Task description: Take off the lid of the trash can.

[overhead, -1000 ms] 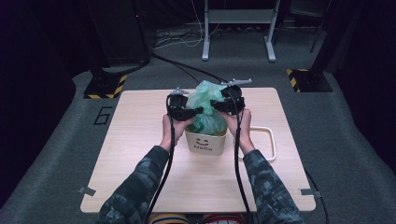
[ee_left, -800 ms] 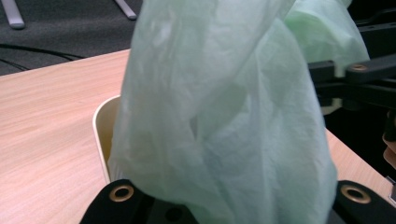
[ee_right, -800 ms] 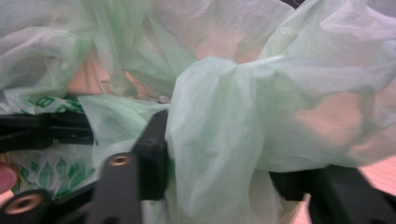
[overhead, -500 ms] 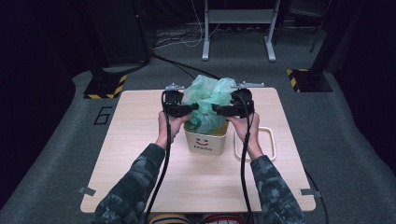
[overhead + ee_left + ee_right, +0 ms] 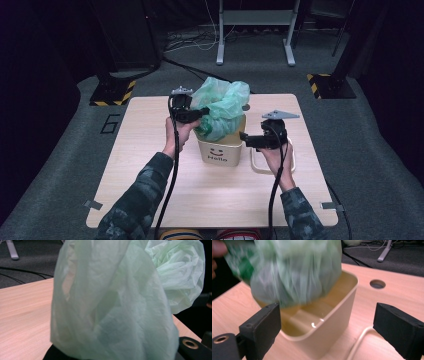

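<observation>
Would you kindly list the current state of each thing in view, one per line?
Green plastic bag: crumpled, partly down in the bin, pinched by the left gripper.
Cream bin: upright, open-topped.
Left gripper: shut on the bag.
Right gripper: open, holding nothing.
White loop frame: flat on the table.

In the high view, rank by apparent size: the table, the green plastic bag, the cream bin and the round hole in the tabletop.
1. Table, by far the largest.
2. Green plastic bag.
3. Cream bin; the bag covers its top, so its place below the bag is unsure.
4. Round hole, smallest.
</observation>
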Available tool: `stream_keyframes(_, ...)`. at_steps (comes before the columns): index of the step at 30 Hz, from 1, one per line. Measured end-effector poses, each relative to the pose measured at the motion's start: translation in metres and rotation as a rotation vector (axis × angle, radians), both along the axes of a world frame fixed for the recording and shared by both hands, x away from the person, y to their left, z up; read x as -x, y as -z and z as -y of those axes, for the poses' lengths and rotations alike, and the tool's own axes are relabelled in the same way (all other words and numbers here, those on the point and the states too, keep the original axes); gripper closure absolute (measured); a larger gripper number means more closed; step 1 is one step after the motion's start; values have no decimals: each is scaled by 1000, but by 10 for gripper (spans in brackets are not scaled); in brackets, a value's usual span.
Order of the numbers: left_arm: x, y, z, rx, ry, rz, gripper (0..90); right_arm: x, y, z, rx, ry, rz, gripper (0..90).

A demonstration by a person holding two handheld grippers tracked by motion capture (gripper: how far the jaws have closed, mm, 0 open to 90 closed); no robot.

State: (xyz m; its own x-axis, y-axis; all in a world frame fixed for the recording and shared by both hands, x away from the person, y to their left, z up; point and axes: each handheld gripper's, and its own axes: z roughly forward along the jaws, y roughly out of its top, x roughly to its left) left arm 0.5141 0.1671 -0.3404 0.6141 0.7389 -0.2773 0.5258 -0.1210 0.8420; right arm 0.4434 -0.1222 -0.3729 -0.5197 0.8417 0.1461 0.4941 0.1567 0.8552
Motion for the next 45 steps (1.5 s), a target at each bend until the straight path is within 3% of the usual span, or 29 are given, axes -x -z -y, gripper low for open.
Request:
stream_keyframes(11,1,-6,-7,5,-9,17,871,33,63,-5,85,-1,-37,40)
stream_keyframes(19,2,-13,-11,16,-14,31,871,51,114,-16,160,-14,-99,31)
stream_keyframes(24,3,-16,-13,17,-17,40,871,60,136,-25,211,-30,-114,29)
stream_keyframes(32,4,-22,-14,21,-24,51,871,62,155,-30,261,-41,-135,27)
stream_keyframes(45,9,-40,-23,35,-39,84,871,63,156,-30,253,-47,-124,26)
